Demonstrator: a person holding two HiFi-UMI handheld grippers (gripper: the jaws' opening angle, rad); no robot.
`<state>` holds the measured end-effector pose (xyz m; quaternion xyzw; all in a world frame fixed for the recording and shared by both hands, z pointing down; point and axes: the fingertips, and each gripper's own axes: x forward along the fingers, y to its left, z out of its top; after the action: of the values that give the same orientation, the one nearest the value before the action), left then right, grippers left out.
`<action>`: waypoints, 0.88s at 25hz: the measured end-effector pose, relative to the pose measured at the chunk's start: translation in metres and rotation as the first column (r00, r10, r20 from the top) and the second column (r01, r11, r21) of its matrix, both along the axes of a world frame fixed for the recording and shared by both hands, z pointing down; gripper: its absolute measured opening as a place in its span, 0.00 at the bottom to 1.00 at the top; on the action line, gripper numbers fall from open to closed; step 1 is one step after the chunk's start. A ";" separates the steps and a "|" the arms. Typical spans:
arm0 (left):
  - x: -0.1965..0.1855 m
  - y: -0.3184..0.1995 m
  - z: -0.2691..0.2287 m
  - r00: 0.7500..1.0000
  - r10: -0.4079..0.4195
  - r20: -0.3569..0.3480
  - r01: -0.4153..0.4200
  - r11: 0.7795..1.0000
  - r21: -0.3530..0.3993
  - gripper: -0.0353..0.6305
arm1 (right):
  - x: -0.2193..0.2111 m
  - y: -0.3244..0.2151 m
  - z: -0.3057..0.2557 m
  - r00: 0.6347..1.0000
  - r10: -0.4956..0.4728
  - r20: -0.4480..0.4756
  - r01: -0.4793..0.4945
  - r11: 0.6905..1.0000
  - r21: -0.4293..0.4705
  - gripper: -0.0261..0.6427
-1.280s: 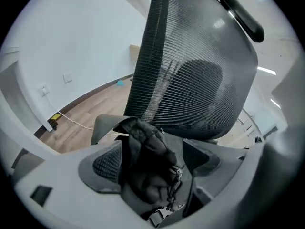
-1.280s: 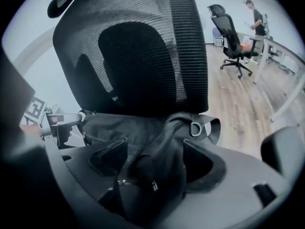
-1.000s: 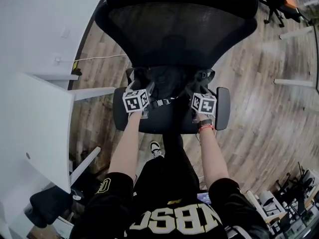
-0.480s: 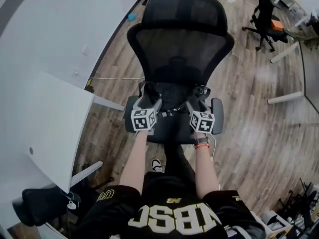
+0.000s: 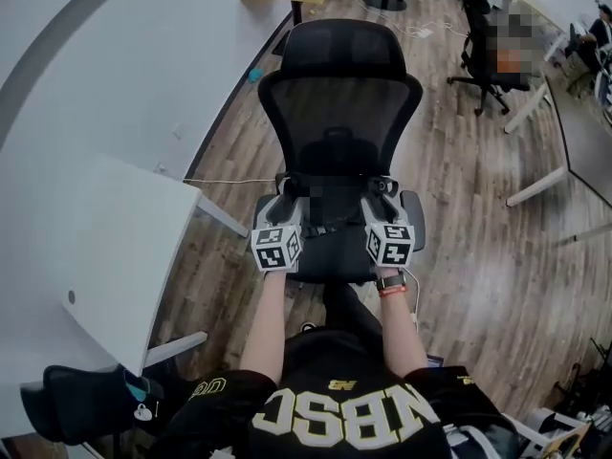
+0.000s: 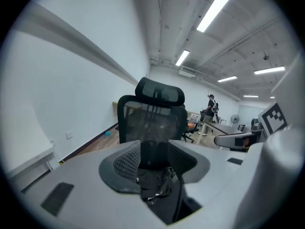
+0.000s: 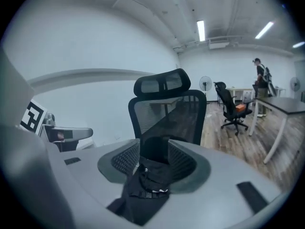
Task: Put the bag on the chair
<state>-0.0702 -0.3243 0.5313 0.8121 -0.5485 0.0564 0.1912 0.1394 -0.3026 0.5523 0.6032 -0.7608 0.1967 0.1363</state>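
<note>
A black bag [image 5: 328, 206] lies on the seat of the black mesh office chair [image 5: 339, 113], against the backrest. Both grippers hang above the seat's front, well clear of the bag. My left gripper [image 5: 291, 208] is on the left and my right gripper [image 5: 374, 205] on the right. In the left gripper view the bag [image 6: 155, 185] shows below and beyond the left gripper [image 6: 155, 157]. The right gripper view shows the bag [image 7: 145, 182] the same way under the right gripper [image 7: 153, 155]. Both pairs of jaws have just been closing partway. A gap remains, with nothing between the pads.
A white desk [image 5: 86, 247] stands close on the left, with a white cable [image 5: 229, 181] on the wooden floor beside it. Another office chair [image 5: 478, 36] and white-legged desks [image 5: 535, 185] are at the back right. A person [image 7: 261, 87] stands far off.
Both grippers have risen off the bag and drawn back from it, leaving it on the seat. Their jaws have narrowed. The head view has lifted and shows more of the room.
</note>
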 end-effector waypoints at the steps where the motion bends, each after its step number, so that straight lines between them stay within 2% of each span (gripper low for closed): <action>1: 0.001 0.007 -0.009 1.000 0.008 -0.005 -0.008 1.000 0.018 0.35 | -0.005 0.007 -0.007 1.000 -0.003 0.028 0.003 1.000 0.004 0.32; 3: 0.000 0.021 -0.025 1.000 0.025 -0.013 -0.024 0.998 0.050 0.34 | -0.016 0.019 -0.022 0.997 -0.024 0.066 0.023 0.999 0.024 0.30; 6: -0.001 0.039 -0.049 0.999 0.033 -0.021 -0.031 0.995 0.098 0.29 | -0.027 0.032 -0.048 0.996 -0.051 0.076 0.045 0.996 0.076 0.26; 9: -0.002 0.053 -0.075 0.999 0.032 -0.024 -0.028 0.988 0.151 0.24 | -0.027 0.042 -0.075 0.998 -0.045 0.035 0.040 0.989 0.144 0.19; 16: -0.018 0.073 -0.124 0.999 0.001 -0.039 0.009 0.967 0.256 0.17 | -0.031 0.064 -0.123 0.995 -0.040 -0.087 0.062 0.963 0.263 0.12; 22: -0.018 0.083 -0.153 1.000 0.020 0.020 -0.026 0.944 0.328 0.12 | -0.031 0.071 -0.148 0.998 -0.016 -0.054 0.031 0.953 0.302 0.05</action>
<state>-0.0887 -0.2416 0.3783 0.8384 -0.5423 -0.0269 0.0482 0.1085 -0.2316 0.4045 0.6127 -0.7854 0.0606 0.0639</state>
